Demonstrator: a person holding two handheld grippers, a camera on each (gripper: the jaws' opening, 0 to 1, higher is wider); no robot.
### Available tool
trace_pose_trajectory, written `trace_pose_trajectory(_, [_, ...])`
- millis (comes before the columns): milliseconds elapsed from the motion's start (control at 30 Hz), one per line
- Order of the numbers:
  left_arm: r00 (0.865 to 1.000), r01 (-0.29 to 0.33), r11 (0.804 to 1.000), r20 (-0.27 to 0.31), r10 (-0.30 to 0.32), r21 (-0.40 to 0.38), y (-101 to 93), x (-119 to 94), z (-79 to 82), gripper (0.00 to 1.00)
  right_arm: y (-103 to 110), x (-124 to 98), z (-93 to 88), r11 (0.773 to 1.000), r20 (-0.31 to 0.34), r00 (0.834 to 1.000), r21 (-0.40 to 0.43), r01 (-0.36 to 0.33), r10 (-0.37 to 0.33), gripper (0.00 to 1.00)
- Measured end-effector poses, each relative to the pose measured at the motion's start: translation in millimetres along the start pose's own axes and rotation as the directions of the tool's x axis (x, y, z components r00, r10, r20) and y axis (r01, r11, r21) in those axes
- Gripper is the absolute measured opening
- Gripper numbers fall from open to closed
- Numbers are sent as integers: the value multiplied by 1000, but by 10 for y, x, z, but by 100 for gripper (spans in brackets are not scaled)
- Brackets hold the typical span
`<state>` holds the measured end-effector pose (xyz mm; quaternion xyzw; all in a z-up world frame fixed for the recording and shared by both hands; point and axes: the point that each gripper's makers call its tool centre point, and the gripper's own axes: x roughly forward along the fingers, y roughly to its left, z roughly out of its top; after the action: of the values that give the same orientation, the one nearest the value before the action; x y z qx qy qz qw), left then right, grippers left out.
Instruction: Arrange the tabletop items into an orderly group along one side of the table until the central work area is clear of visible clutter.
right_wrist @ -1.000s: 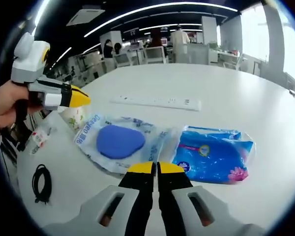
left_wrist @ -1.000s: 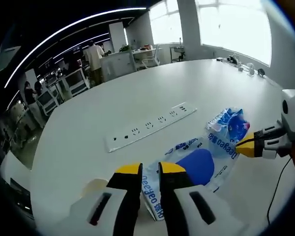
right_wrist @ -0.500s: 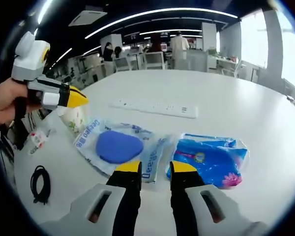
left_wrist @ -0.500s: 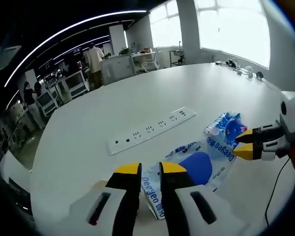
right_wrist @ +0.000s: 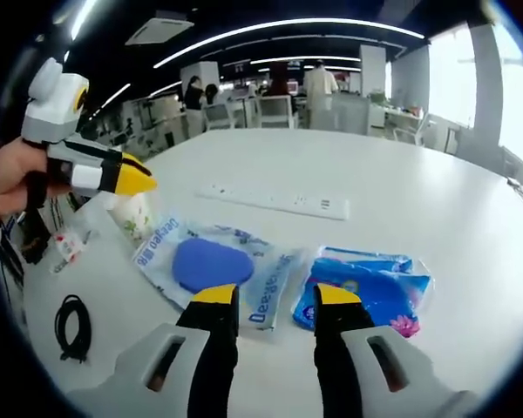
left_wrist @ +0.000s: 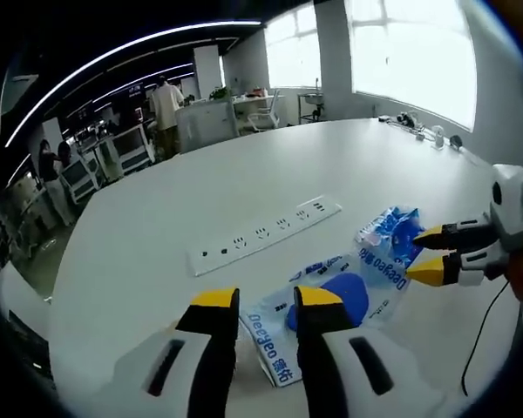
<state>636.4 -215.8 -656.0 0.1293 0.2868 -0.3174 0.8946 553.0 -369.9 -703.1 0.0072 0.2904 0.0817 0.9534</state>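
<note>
- The right gripper [right_wrist: 275, 298], yellow-tipped with grey bodies, hovers above the white tabletop [right_wrist: 418, 183] with its jaws apart and nothing between them; that gap reads as readiness for a pick.
- Just ahead of its jaws lie two packets side by side: a clear plastic bag with blue print holding a blue rounded pad [right_wrist: 211, 264] off the left jaw, and a bright blue printed wrapper pack [right_wrist: 370, 287] off the right jaw.
- The left gripper [left_wrist: 267, 300] also hangs with its jaws apart and empty, the clear bag's printed edge just beyond its tips.
- Further ahead of both tools a long white power strip [right_wrist: 275, 199] lies flat, well apart from the packets.
- To the right gripper's left sit a small pale patterned cup [right_wrist: 132, 212], a small white sachet with red marks [right_wrist: 69, 246] and a coiled black cable [right_wrist: 73, 320], near the table edge.
- These pieces look loosely gathered on one side already, so the packets probably remain to be shifted towards them.
</note>
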Motion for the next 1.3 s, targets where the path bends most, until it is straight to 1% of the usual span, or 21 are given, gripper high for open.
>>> trace_pose_trajectory(100, [1000,0,1000,12,0,-11,39,-17,19,32,0,-9,14,1000,1,1000,-1,0,0,35])
trace_pose_trajectory(300, [1000,4,1000,29,-4,-24,104,-79,61,36,-1,-26,50,1000,6,1000,1,0,0,39])
trace_pose_trajectory(433, [999,20,999,32,-19,-40,106,-113,60,42,30,-46,94,1000,11,1000,-3,-8,8,44])
trace_pose_trajectory(567, [999,27,999,34,-26,-34,123,-151,56,43,50,-50,126,1000,10,1000,-8,-18,18,48])
trace_pose_trajectory(733, [999,35,998,37,-33,-46,168,-219,52,47,70,-78,207,1000,24,1000,-4,-20,20,53])
trace_pose_trajectory(867, [999,34,998,42,-32,-49,205,-299,47,51,83,-94,235,1000,27,999,-7,-21,21,55])
trace_pose_trajectory(1000, [999,32,998,43,-30,-55,264,-367,27,54,128,-132,270,1000,28,999,-7,-21,22,57])
trace_pose_trajectory(1100, [999,33,997,36,-31,-66,290,-416,-12,59,143,-147,286,1000,31,999,-9,-24,24,58])
trace_pose_trajectory(1300, [999,31,996,26,-29,-78,345,-512,-94,62,190,-216,314,1000,34,999,-15,-26,26,59])
